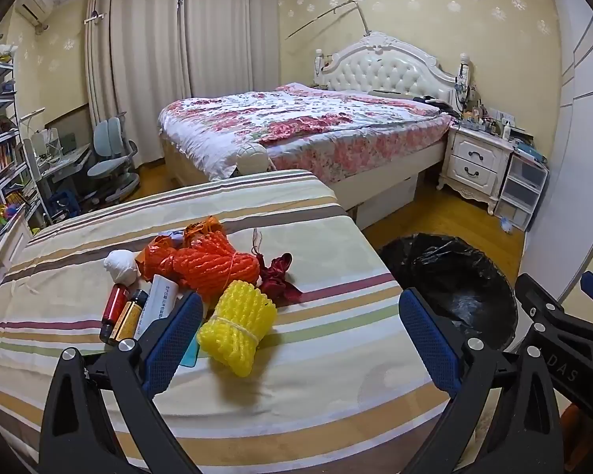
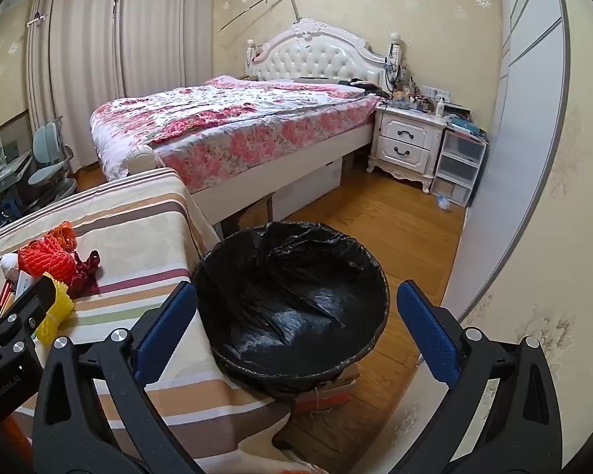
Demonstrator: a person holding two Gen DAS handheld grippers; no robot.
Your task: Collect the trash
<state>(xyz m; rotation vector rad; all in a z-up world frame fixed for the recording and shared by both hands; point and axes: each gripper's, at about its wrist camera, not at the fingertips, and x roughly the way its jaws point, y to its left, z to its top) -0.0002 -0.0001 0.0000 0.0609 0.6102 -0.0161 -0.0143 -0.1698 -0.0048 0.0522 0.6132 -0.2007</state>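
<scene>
A bumpy yellow foam net roll (image 1: 237, 330), tied round its middle with a thin band, lay on the striped cloth surface (image 1: 328, 339); just behind the yellow roll sat a bigger orange foam net bundle (image 1: 213, 266), a crinkly dark red wrapper (image 1: 278, 276), and a small white crumpled ball (image 1: 120, 266); to the left of the yellow roll lay two shiny little bottles, one red (image 1: 112, 308) and one gold (image 1: 128, 318), and a white tube (image 1: 158, 302); the left gripper (image 1: 300, 339) had its blue bumpy pads spread wide with nothing between them, near the yellow roll; the right gripper (image 2: 296, 339) was wide open too, holding nothing, above the round bin lined with a shiny black plastic bag (image 2: 292, 304); the bin stood on the wooden floor (image 2: 395, 229), to the right of the yellow roll; behind were a bed with a flowery blanket (image 1: 296, 126) and pale curtains (image 1: 178, 39).
</scene>
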